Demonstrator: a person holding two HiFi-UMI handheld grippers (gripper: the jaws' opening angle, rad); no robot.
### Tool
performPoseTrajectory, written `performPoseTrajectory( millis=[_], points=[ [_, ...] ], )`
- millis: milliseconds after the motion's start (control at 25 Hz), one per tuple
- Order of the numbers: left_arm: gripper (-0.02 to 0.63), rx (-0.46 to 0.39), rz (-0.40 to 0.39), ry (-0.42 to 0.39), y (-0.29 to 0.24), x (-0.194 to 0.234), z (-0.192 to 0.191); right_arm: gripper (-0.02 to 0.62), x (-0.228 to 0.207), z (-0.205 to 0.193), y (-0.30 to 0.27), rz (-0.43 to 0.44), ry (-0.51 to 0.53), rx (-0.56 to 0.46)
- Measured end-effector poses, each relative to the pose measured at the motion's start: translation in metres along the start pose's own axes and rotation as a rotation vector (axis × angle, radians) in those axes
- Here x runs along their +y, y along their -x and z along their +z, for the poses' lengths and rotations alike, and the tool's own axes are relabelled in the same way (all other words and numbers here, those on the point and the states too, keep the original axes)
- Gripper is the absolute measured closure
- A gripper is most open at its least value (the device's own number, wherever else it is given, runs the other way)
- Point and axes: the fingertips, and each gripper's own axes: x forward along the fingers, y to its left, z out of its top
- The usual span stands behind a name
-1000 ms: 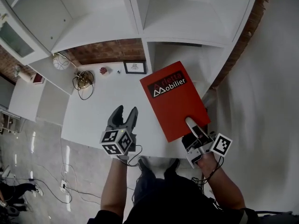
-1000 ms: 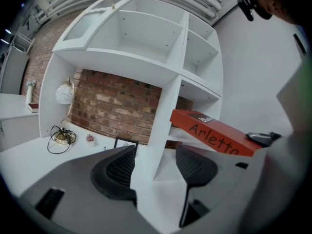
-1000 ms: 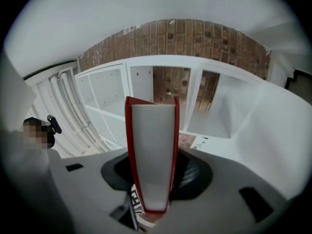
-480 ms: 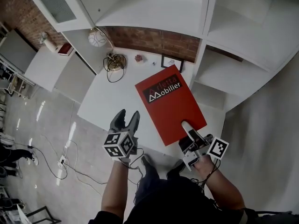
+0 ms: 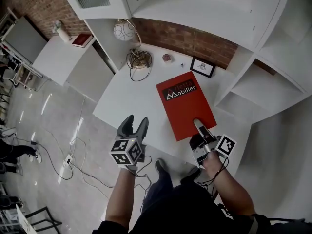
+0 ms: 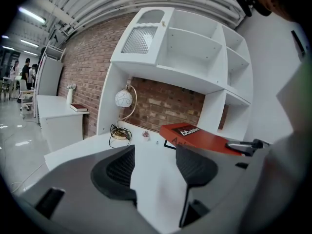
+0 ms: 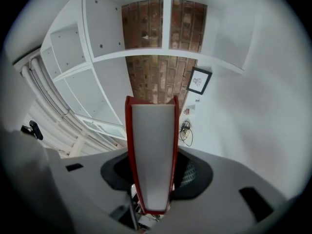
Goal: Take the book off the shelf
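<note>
The red book [image 5: 187, 106], pinched at its near end by the right gripper [image 5: 200, 130] and held over the white desk [image 5: 122, 99], off the shelves [image 5: 263, 89], could be levered out of that grip by its long unsupported part, since the left gripper [image 5: 134, 126] is spread and empty.

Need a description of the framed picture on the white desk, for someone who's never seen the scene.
Find the white desk against the brick wall. At its back edge, just beyond the red book, stands the framed picture: the only black-framed rectangle there, right of the cable coil and small pink ornament.
</note>
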Motion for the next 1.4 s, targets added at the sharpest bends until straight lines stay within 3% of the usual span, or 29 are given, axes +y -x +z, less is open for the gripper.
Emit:
performPoseTrajectory(
  millis=[360, 560, 760, 1120, 1160, 1240, 1400],
  points=[
    [0.347, 0.067, -0.026, 0.009, -0.008, 0.034, -0.02, 0.433, -0.086, -0.019, -0.015, -0.207, -0.03, -0.02],
    [0.347, 0.11, -0.037, 0.019, -0.014, 0.037, -0.037, 0.431, -0.118, -0.022, -0.014, -0.277, -0.075, -0.032],
    [0.347, 0.149, -0.048, 0.022, -0.017, 0.036, -0.054, 0.43, -0.134, -0.021, -0.019, -0.293, -0.064, -0.038],
    [0.347, 0.178, -0.046, 0.045, -0.015, 0.038, -0.078, 0.417, -0.158, -0.024, -0.019, -0.289, -0.138, -0.059],
    [0.347, 0.179, -0.047, 0.046, -0.014, 0.037, -0.079, 0.383, -0.158, -0.025, -0.02, -0.291, -0.116, -0.047],
    [0.347, 0.182, -0.048, 0.048, -0.015, 0.036, -0.082, 0.217, -0.158, -0.028, -0.023, -0.309, -0.07, -0.017],
    [0.347, 0.18, -0.066, 0.05, -0.017, 0.026, -0.08, 0.159, -0.166, -0.035, -0.015, -0.46, 0.041, 0.068]
  ],
)
